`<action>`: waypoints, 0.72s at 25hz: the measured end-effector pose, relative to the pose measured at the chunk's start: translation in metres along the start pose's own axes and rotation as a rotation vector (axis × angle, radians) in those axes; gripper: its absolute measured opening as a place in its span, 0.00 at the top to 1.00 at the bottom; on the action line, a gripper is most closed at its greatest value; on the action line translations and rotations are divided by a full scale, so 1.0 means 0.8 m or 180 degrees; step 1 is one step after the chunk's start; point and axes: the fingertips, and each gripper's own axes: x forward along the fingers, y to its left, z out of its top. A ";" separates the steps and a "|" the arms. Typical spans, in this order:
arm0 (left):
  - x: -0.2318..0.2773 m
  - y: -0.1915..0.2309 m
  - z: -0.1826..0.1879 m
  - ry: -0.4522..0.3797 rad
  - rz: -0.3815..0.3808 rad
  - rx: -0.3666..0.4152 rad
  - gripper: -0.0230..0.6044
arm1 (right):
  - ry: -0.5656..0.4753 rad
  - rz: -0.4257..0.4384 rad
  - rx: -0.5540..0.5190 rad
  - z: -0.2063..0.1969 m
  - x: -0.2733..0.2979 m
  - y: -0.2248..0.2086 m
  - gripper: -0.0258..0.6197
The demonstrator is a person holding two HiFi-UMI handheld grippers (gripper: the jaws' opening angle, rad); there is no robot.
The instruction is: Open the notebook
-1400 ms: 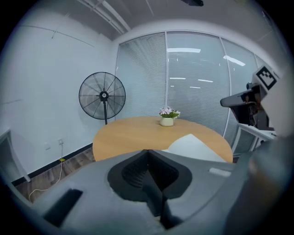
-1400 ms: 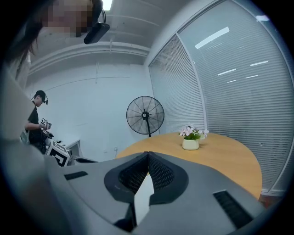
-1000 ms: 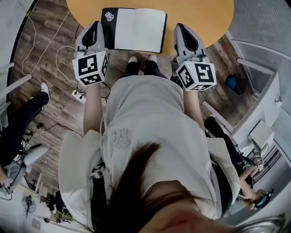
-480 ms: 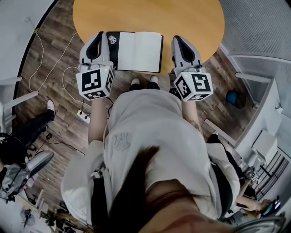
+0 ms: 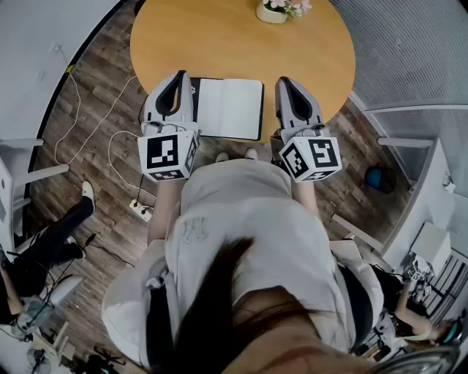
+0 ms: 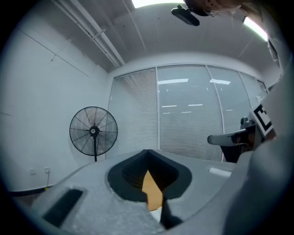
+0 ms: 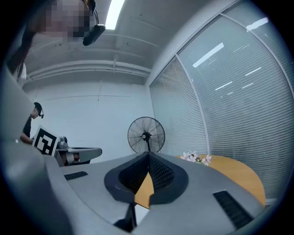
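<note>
Two empty tongs, jaws pinched together: your left gripper (image 5: 178, 77) and right gripper (image 5: 284, 82) flank the notebook (image 5: 230, 108), which lies spread open at the near edge of the table (image 5: 241, 44), so nothing needs holding and the opening looks done.

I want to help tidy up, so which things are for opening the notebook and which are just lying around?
For the job:
- notebook, already lying open on the round table
- left hand-held gripper, shut, empty
- right hand-held gripper, shut, empty

Just lying about:
- flower pot
- standing fan
- power strip
</note>
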 end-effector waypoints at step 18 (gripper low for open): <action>-0.017 -0.087 0.029 -0.0161 -0.0602 -0.0002 0.94 | 0.0033 -0.0080 -0.0091 -0.001 -0.027 0.038 0.96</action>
